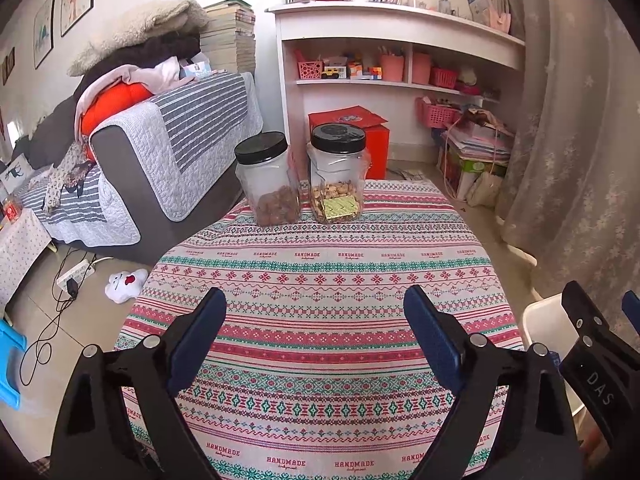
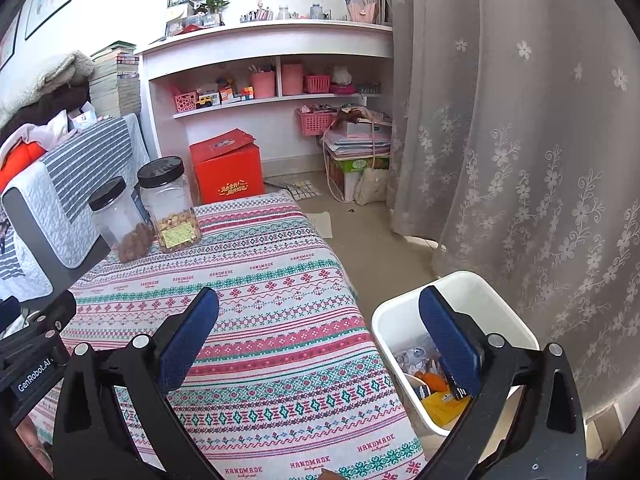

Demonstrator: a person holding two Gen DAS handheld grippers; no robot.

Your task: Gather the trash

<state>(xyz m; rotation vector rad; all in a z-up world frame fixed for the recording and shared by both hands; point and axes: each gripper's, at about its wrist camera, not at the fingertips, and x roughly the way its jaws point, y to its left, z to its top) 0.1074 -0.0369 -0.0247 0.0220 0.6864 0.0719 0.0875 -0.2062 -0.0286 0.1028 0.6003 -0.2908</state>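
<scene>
A sofa (image 1: pixel 132 168) and a white shelf unit (image 2: pixel 272 64) flank the bench (image 1: pixel 320 280), which is covered by a patterned cloth. One white bin (image 2: pixel 492 300) stands beside the bench and holds the trash (image 2: pixel 432 384). Two black-lidded jars (image 1: pixel 272 180) (image 1: pixel 338 176) stand at the far edge. Left gripper (image 1: pixel 316 304): jaws released, nothing between them. Right gripper (image 2: pixel 320 304): jaws released, empty.

in the left wrist view the white bin (image 1: pixel 546 332) is mostly hidden behind the right gripper (image 1: pixel 600 308), itself cut by the picture's edge. in the right wrist view a blue pad covers part of the trash (image 2: pixel 434 384) in the bin (image 2: pixel 400 312); the scraps are too jumbled to identify.
</scene>
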